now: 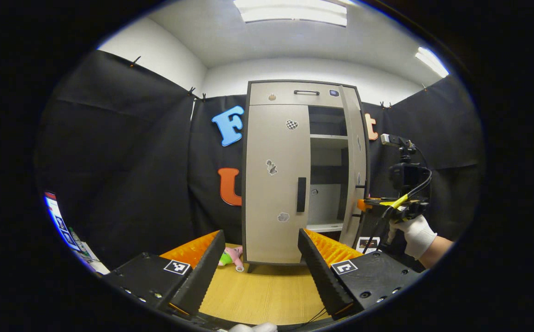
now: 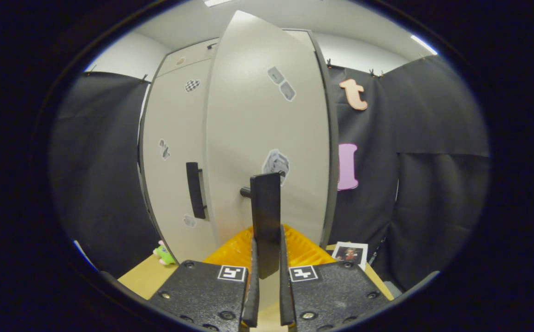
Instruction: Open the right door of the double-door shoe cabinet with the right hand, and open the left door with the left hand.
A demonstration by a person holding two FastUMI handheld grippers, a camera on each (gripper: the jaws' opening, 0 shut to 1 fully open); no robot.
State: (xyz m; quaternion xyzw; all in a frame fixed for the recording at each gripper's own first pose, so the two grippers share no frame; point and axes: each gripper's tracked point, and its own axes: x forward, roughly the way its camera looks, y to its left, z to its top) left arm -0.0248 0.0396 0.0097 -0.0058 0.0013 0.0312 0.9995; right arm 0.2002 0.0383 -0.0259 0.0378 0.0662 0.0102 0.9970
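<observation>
Right door (image 1: 353,161) is swinging out with its handle (image 2: 265,216) pinched between the closed jaws of the right gripper (image 2: 265,272), so 1 of 2 is nearly done, while the left gripper (image 1: 261,258) is hanging wide open, the shut left door (image 1: 276,184) waiting straight ahead of its jaws.

The left gripper (image 1: 260,272) points forward with its two fingers spread wide apart, holding nothing. Farther off to the right, a gloved hand (image 1: 415,236) grips the right gripper (image 2: 267,281) from below. That gripper's fingers are pressed nearly together, clamping the right door's handle (image 2: 265,216) between them.
</observation>
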